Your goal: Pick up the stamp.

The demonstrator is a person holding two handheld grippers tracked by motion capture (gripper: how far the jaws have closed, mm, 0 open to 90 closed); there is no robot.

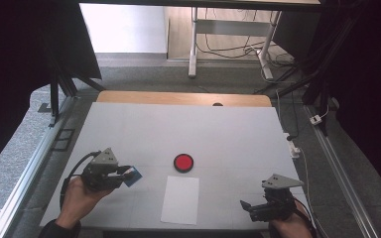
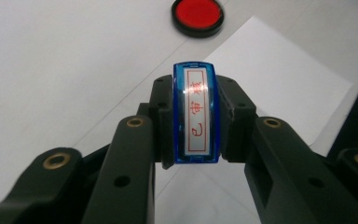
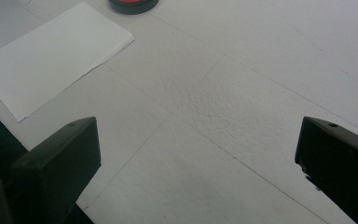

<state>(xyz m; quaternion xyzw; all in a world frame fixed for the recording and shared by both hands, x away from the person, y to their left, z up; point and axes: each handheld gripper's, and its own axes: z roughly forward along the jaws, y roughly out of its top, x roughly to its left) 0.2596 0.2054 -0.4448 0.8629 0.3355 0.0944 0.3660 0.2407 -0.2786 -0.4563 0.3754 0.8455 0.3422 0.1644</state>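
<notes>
My left gripper (image 1: 127, 173) is shut on a blue stamp (image 2: 196, 112) whose clear top carries a white label with red characters; it is also seen as a blue block (image 1: 133, 176) at the gripper's tips, left of the paper. A white sheet of paper (image 1: 180, 199) lies near the table's front edge. Just beyond the sheet sits a round red ink pad (image 1: 183, 162) in a black case. My right gripper (image 1: 248, 208) rests at the front right, open, its jaws wide apart over the bare table with nothing between them.
The white table (image 1: 178, 129) has a wooden strip along its far edge. Metal rails run down both sides of it. Behind it stand desk legs and loose cables (image 1: 238, 49) on the floor.
</notes>
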